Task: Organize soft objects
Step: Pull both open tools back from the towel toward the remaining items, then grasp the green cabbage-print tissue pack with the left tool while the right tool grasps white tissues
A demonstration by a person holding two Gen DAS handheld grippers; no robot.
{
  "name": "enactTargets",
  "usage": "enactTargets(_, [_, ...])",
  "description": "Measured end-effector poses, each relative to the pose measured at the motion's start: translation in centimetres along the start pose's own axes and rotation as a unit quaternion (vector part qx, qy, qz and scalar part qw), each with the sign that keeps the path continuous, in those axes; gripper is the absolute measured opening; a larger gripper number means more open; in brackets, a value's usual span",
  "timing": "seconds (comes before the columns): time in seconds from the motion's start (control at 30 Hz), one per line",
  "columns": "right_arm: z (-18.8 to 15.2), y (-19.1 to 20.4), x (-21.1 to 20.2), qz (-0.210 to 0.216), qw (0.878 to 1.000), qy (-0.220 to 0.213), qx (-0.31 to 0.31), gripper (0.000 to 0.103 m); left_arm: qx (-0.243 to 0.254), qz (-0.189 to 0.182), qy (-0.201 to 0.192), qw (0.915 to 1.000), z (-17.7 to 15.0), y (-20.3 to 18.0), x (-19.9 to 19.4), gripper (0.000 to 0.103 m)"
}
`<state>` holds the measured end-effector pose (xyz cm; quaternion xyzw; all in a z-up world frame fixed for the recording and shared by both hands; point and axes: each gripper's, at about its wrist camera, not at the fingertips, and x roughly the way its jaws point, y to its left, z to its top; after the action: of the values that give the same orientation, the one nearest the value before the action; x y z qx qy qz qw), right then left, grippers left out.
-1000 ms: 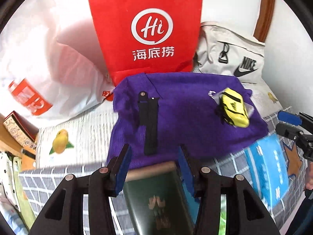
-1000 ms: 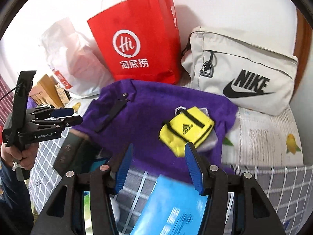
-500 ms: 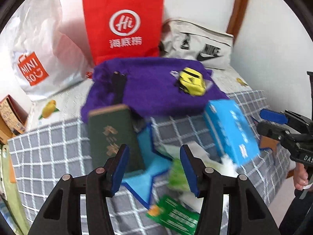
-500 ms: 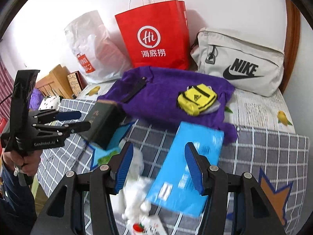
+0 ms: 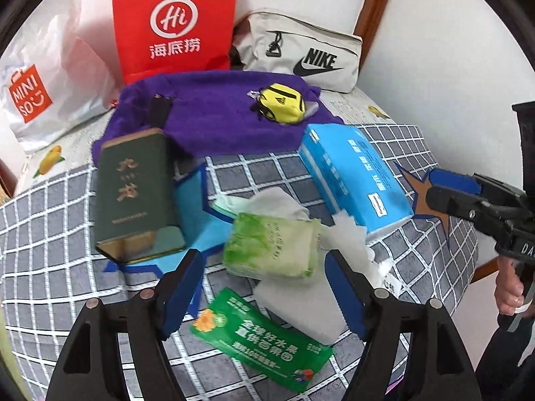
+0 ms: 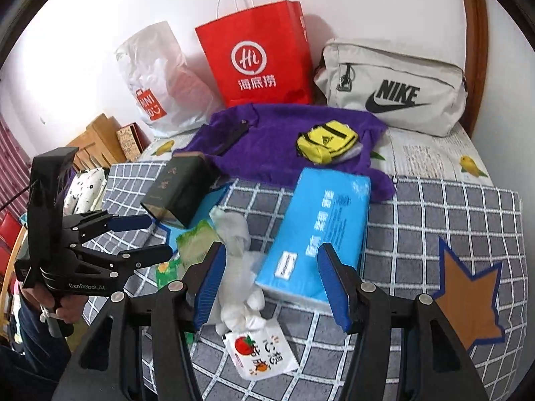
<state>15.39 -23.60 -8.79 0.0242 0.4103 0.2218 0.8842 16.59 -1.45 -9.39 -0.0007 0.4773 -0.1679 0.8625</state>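
A purple sweater (image 5: pixel 217 113) (image 6: pixel 277 140) lies spread at the back of the bed with a small yellow pouch (image 5: pixel 281 105) (image 6: pixel 326 140) on it. A blue tissue pack (image 5: pixel 354 173) (image 6: pixel 317 234), a green tissue pack (image 5: pixel 271 247), a white crumpled cloth (image 6: pixel 234 234) and a green packet (image 5: pixel 260 337) lie on the checked blanket. My left gripper (image 5: pixel 264 290) is open and empty, above the green tissue pack. My right gripper (image 6: pixel 271 284) is open and empty, over the near end of the blue pack.
A dark green box (image 5: pixel 133 190) (image 6: pixel 180 190) rests on a blue star patch. A red paper bag (image 5: pixel 174 20), a white Miniso bag (image 5: pixel 43 77) and a grey Nike bag (image 6: pixel 394 87) stand against the wall. A tomato-print packet (image 6: pixel 260 351) lies near the bed edge.
Both grippers have pulled back and up from the sweater toward the near side of the bed. More of the bed shows now. Both stay open and empty.
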Motion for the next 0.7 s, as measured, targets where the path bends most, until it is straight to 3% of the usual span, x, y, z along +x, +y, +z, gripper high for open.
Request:
enactTargets(0.53, [-2.8, -2.0, 2.2, -0.010, 0.999, 0.039, 0.022, 0.057, 0.008, -0.040, 0.031, 0.9987, -0.3, 0.6, 5.6, 0.078])
enactTargets(0.7, [-2.9, -1.2, 2.7, -0.007, 0.999, 0.045, 0.012, 0.057, 0.001, -0.038, 0.019, 0.9991, 0.1, 0.9, 5.8, 0.071])
